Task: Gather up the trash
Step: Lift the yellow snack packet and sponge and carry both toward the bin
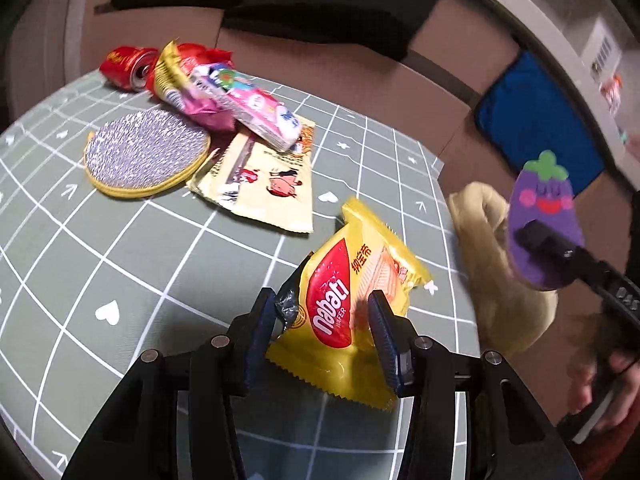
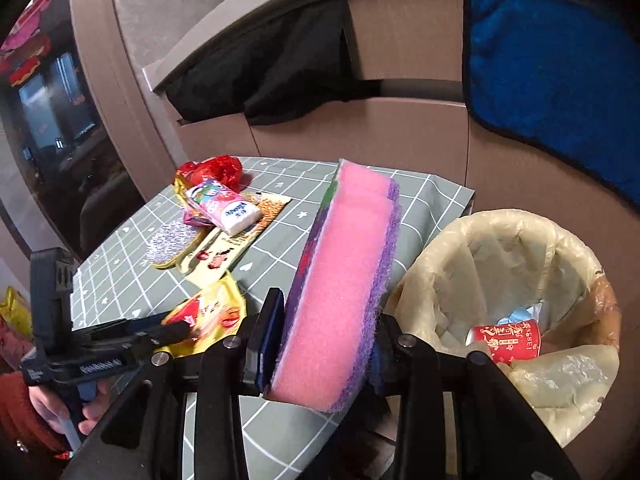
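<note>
A yellow wafer packet is held between the fingers of the left gripper, which are pressed against its two sides; the packet is seen above the green gridded table, near the edge that faces the bin. Whether its lower end touches the cloth cannot be told. In the right wrist view the same packet is seen at the tip of the left gripper.

A pink and purple sponge is clamped on edge between the fingers of the right gripper, beside the table edge and just next to the bin. In the left wrist view its face is shown as a smiling aubergine, gripped by the right gripper.

The bin is lined with a pale bag and stands off the table's edge; a red can and some pale blue scrap are seen inside it.

Toward the far corner of the table a heap is left: a crushed red can, a red bag, a pink tissue pack lying across a cream wrapper, and other wrappers under it. A round silver scourer with a yellow rim is laid flat just beside the cream wrapper.

A blue cloth is hung on the brown seat back behind the table, and a black cloth is draped further along.
</note>
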Demonstrator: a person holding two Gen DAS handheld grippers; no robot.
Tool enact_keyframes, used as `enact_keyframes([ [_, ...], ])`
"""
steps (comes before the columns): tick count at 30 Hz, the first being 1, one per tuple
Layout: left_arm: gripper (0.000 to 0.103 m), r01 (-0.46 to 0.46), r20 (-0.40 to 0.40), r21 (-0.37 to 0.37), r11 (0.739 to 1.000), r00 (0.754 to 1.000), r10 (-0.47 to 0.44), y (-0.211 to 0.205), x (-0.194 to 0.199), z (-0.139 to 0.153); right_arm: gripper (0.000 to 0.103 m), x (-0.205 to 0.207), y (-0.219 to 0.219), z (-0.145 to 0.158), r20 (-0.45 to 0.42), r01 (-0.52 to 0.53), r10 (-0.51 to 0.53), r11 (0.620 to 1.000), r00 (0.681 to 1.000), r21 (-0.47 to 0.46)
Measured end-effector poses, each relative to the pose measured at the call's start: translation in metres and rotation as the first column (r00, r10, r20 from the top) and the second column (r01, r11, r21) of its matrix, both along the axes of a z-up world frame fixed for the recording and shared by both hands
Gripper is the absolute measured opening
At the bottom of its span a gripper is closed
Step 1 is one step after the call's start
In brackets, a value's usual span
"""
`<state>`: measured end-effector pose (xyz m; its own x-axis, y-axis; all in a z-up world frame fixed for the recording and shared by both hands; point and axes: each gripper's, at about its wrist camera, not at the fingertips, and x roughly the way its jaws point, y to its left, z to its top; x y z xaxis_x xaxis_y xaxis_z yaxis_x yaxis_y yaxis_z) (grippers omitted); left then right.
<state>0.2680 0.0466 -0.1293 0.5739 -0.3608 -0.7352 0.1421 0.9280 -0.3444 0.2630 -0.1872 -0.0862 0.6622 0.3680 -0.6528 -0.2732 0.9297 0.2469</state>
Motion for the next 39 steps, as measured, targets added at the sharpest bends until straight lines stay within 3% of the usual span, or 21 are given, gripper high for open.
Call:
enact_keyframes([
  [4, 0.048, 0.035, 0.016, 0.087, 0.996, 0.999, -0.037, -0.017, 0.005, -0.001, 0.034, -0.016, -0.005, 0.002, 0.030, 0.012, -0.012, 1.000, 0.999, -0.015],
  [6, 0.031, 0.030, 0.018, 0.110, 0.994, 0.999, -0.032, -0.020, 0.005, -0.002, 0.034, -0.024, -0.007, 0.002, 0.044, 0.020, -0.019, 0.999, 0.999, -0.026],
  [7, 0.017, 0.021, 0.012, 0.111, 0.994, 1.000, -0.023, -0.021, 0.004, -0.002, 0.034, -0.028, -0.009, 0.002, 0.050, 0.023, -0.022, 0.999, 0.999, -0.027],
  [10, 0.004, 0.008, 0.033, 0.111, 0.994, 0.999, -0.011, -0.028, -0.001, 0.002, 0.034, -0.034, -0.012, 0.005, 0.068, 0.029, -0.028, 0.999, 0.997, -0.025],
  [18, 0.002, -0.017, 0.211, 0.164, 0.986, 0.977, -0.019, -0.044, -0.022, 0.041, 0.034, -0.047, -0.025, 0.027, 0.138, 0.045, -0.045, 0.999, 0.989, -0.001],
  [30, 0.002, -0.066, 0.311, 0.068, 0.995, 0.950, 0.042, -0.027, -0.037, 0.080, 0.034, -0.055, -0.033, 0.036, 0.154, 0.064, -0.066, 0.998, 0.986, 0.020],
  [35, 0.002, -0.060, 0.350, 0.067, 0.996, 0.936, 0.033, -0.040, -0.035, 0.096, 0.034, -0.058, -0.036, 0.038, 0.167, 0.073, -0.073, 0.997, 0.983, 0.011],
  [39, 0.002, -0.017, 0.411, 0.030, 0.999, 0.911, 0.004, -0.063, -0.027, 0.126, 0.034, -0.062, -0.042, 0.047, 0.199, 0.103, -0.093, 0.994, 0.976, -0.039],
])
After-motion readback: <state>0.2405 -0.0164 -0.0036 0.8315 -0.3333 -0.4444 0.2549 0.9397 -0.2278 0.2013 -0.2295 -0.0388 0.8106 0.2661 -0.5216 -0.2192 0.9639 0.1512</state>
